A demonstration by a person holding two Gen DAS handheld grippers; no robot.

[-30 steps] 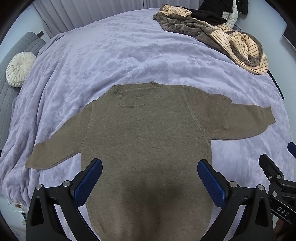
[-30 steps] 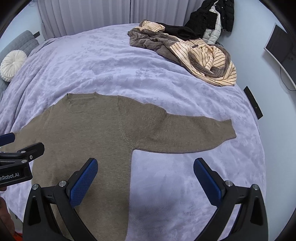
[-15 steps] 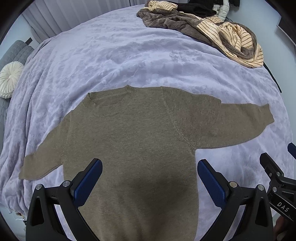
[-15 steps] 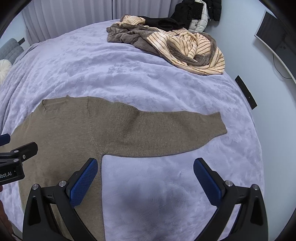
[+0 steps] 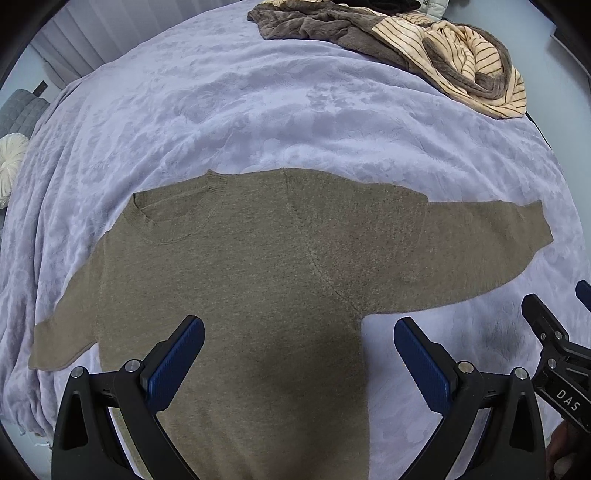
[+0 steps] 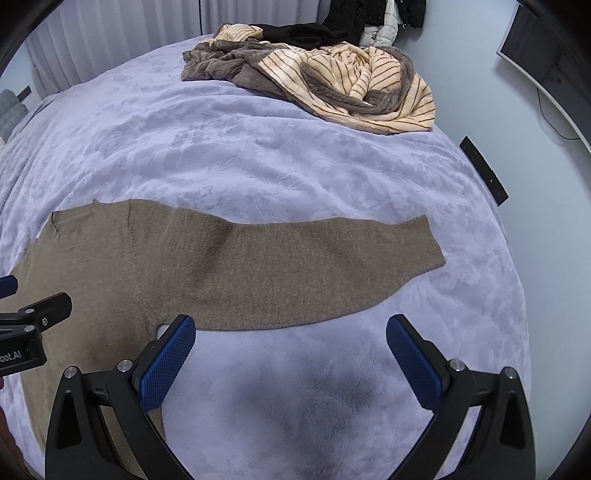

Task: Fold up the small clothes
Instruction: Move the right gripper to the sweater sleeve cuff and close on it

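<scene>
An olive-brown knit sweater (image 5: 240, 280) lies flat and face up on the lilac bedspread (image 5: 258, 110), both sleeves spread out. My left gripper (image 5: 299, 354) is open and empty, above the sweater's lower body near the right armpit. My right gripper (image 6: 291, 350) is open and empty, above bare bedspread just below the right sleeve (image 6: 314, 266). The sleeve's cuff (image 6: 432, 240) points right. Each gripper shows at the edge of the other's view.
A heap of striped cream and brown clothes (image 6: 332, 88) lies at the bed's far right, with dark clothes (image 6: 303, 33) behind. A round white cushion (image 5: 11, 166) sits off the bed's left edge. A monitor (image 6: 543, 62) stands by the right wall.
Both grippers have moved to the right across the sweater. The left one went from mid-body toward the right armpit; the right one now hangs below the right sleeve. Both stayed open.
</scene>
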